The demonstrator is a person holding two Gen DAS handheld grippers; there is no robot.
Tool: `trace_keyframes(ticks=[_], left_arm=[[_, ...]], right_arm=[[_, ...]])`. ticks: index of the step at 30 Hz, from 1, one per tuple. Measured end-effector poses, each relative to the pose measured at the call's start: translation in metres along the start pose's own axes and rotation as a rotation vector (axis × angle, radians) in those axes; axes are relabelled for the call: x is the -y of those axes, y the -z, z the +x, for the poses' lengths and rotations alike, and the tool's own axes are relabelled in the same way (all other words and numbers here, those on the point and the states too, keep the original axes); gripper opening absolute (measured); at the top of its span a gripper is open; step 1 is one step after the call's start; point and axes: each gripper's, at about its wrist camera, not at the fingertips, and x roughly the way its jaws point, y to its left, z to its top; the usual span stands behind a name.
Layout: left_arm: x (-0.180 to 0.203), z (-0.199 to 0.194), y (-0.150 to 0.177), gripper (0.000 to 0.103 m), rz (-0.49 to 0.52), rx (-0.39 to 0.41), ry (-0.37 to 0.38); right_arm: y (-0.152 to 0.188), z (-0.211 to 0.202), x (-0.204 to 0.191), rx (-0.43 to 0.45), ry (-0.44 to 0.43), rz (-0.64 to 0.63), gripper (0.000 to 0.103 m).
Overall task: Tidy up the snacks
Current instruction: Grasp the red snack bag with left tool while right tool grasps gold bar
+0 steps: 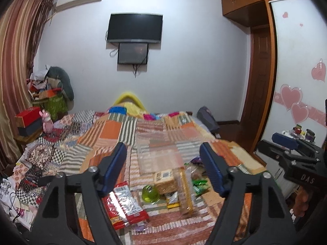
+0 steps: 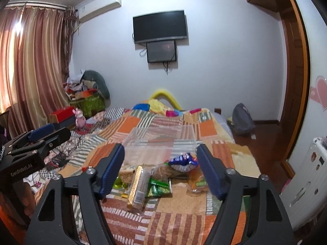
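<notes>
Left gripper point(image 1: 163, 163) and right gripper point(image 2: 161, 163) both spread wide, snack pile point(image 2: 155, 179) partly hidden behind pads, clear bin point(image 2: 161, 138) faint.

A bed under a patchwork quilt point(image 2: 163, 126) fills the middle of the room. On the pale wall point(image 1: 194, 61) beyond it hangs a dark television point(image 1: 134, 28) with a smaller screen point(image 1: 133, 53) just below. Striped pinkish curtains point(image 2: 36, 61) glow with daylight on the left, an air conditioner point(image 2: 98, 6) mounted near them. Wooden cabinets point(image 1: 245, 0) frame a door point(image 1: 259, 71) on the right, above dark wood flooring point(image 2: 263, 138).
</notes>
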Motion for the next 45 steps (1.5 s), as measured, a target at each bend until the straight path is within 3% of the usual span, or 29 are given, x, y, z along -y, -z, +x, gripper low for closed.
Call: trace_keyframes(ticks=[5, 15, 18, 20, 23, 28, 34, 36, 42, 45], left_arm=[[-0.028, 0.027, 0.013, 0.058, -0.017, -0.094, -0.042], [-0.091, 0.078, 0.064, 0.058, -0.075, -0.289, -0.092], [-0.098, 0.092, 0.083, 0.062, -0.085, -0.353, -0.096], [-0.101, 0.100, 0.093, 0.075, -0.089, -0.380, -0.102], [-0.101, 0.111, 0.105, 0.087, -0.092, -0.408, -0.102], [-0.103, 0.131, 0.116, 0.093, -0.120, -0.452, -0.096], [-0.102, 0.149, 0.128, 0.094, -0.146, -0.509, -0.069], [-0.099, 0.153, 0.132, 0.095, -0.138, -0.514, -0.070], [-0.100, 0.163, 0.138, 0.095, -0.157, -0.515, -0.071], [-0.100, 0.163, 0.138, 0.087, -0.162, -0.508, -0.089]], right_arm=[[0.006, 0.021, 0.003, -0.072, -0.013, 0.011, 0.058], [0.026, 0.073, 0.000, -0.237, -0.056, 0.024, 0.054], [0.035, 0.090, -0.005, -0.288, -0.076, 0.023, 0.054], [0.041, 0.100, -0.009, -0.317, -0.088, 0.021, 0.054], [0.048, 0.111, -0.014, -0.359, -0.101, 0.014, 0.054], [0.057, 0.130, -0.021, -0.418, -0.118, 0.009, 0.054], [0.068, 0.147, -0.025, -0.472, -0.126, 0.000, 0.054], [0.072, 0.151, -0.026, -0.492, -0.137, 0.000, 0.045], [0.079, 0.157, -0.026, -0.528, -0.151, -0.005, 0.040], [0.080, 0.155, -0.023, -0.529, -0.162, 0.013, 0.038]])
